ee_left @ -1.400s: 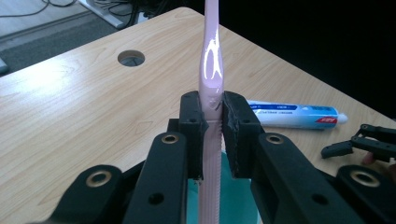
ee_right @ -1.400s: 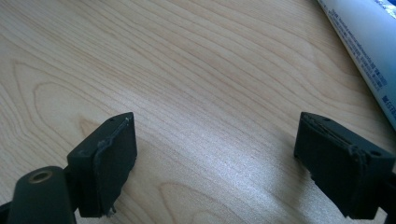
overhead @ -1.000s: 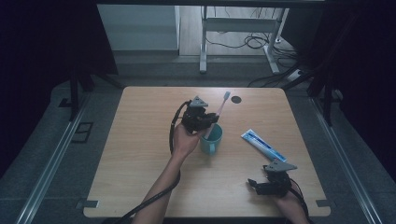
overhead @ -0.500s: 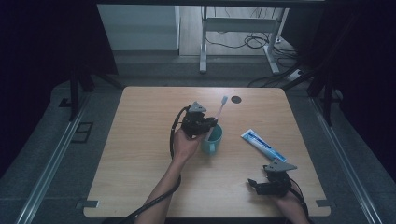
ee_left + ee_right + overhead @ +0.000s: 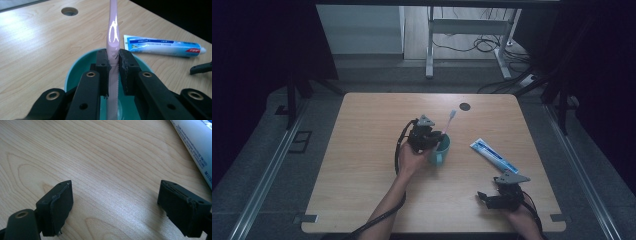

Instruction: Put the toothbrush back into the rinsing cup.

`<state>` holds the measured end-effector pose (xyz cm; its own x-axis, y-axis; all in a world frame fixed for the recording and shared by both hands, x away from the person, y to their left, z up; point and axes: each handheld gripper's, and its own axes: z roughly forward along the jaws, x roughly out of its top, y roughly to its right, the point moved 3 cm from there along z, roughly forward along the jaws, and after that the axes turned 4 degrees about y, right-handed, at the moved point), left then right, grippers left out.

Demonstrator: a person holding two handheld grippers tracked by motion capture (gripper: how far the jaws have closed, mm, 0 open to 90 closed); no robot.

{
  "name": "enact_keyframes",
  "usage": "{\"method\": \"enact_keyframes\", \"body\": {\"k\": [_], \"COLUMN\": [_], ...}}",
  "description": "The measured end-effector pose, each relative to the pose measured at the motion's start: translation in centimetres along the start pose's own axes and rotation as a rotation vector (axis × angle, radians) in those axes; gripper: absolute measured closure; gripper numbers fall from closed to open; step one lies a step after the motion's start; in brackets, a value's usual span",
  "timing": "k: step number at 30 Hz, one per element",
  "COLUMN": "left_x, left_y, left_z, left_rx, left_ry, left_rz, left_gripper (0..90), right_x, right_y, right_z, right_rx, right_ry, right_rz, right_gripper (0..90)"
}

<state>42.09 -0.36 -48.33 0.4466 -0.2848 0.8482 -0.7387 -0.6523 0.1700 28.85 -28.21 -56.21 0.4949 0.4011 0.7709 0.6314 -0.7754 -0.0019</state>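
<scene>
While the toothbrush (image 5: 113,37) is clamped in the left hand-held gripper (image 5: 113,68) over the cup (image 5: 442,148), it should be lowered upright until seated, then released; the right hand-held gripper (image 5: 115,202) is held apart, idle on the worktop (image 5: 362,150)
</scene>
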Motion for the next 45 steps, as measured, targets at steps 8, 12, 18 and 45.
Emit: {"method": "enact_keyframes", "body": {"k": [8, 12, 18, 45], "left_x": [-0.7, -0.9, -1.0, -0.4], "left_y": [-0.1, -0.1, -0.1, 0.2], "left_z": [0.4, 0.6, 0.8, -0.1], "left_rx": [0.016, 0.025, 0.025, 0.042], "left_ry": [-0.026, -0.043, -0.062, -0.068], "left_rz": [-0.005, 0.000, -0.009, 0.004], "left_gripper": [78.6, 78.6, 78.3, 63.6], "right_x": [0.0, 0.0, 0.0, 0.0], "right_y": [0.0, 0.0, 0.0, 0.0], "right_z": [0.0, 0.0, 0.0, 0.0], "right_rx": [0.000, -0.001, 0.000, 0.000], "right_ry": [0.000, 0.000, 0.002, 0.000], "right_rz": [0.001, 0.001, 0.001, 0.000], "right_gripper": [12.9, 12.9, 12.9, 12.9]}}
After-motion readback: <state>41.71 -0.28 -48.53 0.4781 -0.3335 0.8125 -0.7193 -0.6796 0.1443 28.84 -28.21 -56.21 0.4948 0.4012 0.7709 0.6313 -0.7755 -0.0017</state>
